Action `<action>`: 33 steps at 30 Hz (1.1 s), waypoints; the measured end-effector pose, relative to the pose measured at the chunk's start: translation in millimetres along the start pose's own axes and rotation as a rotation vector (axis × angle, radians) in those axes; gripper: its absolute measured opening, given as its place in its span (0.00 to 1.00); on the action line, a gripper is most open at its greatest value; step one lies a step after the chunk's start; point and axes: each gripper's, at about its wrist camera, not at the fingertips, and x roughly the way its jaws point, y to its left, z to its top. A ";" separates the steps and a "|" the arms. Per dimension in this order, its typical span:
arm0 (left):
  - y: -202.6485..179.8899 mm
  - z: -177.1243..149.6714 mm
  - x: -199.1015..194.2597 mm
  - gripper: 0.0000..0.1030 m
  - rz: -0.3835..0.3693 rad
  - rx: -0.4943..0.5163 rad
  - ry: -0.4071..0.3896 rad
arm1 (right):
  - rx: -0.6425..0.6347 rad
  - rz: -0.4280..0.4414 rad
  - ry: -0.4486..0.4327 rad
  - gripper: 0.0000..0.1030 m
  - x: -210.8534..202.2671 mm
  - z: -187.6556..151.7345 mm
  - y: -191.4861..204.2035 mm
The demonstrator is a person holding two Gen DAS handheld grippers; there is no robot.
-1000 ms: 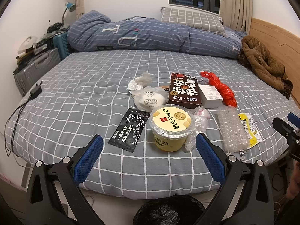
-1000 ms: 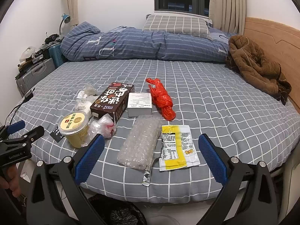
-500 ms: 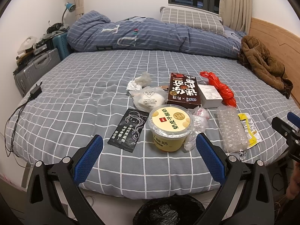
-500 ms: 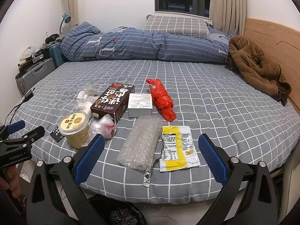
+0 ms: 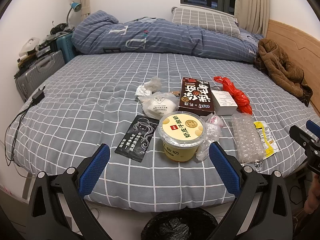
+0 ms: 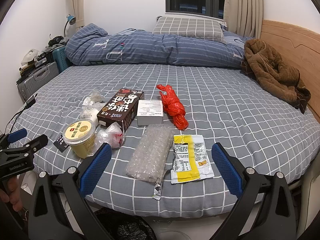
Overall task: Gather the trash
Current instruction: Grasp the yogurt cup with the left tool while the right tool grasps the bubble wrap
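Trash lies on the grey checked bed. A yellow yogurt cup [image 5: 181, 138] [image 6: 80, 139], a black sachet [image 5: 138, 138], a brown box [image 5: 196, 96] [image 6: 122, 108], a white box [image 6: 150, 113], a red bag [image 6: 174, 110], bubble wrap [image 6: 150, 153] and a yellow-white wrapper [image 6: 190, 160] are near the front edge. My left gripper [image 5: 159, 168] is open and empty, just short of the cup. My right gripper [image 6: 161, 168] is open and empty, just short of the bubble wrap and wrapper.
A black-lined trash bin [image 5: 180, 226] stands on the floor below the bed edge. A folded blue duvet [image 5: 160, 38] and pillow [image 5: 206, 22] lie at the back. A brown coat [image 6: 274, 72] lies at the right, suitcases [image 5: 38, 70] at the left, a charger cable [image 5: 22, 114].
Both grippers have edged very slightly toward the bed. Nothing was taken hold of.
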 end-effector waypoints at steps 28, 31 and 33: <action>-29.3 10.0 87.6 0.94 -0.038 0.040 0.112 | -0.084 0.030 0.178 0.72 97.5 3.2 22.5; -31.5 10.5 99.1 0.94 -0.036 0.043 0.127 | -0.076 0.030 0.208 0.68 114.1 1.2 21.2; -32.6 10.9 106.4 0.93 -0.036 0.043 0.138 | -0.059 0.032 0.229 0.65 123.9 -0.3 19.5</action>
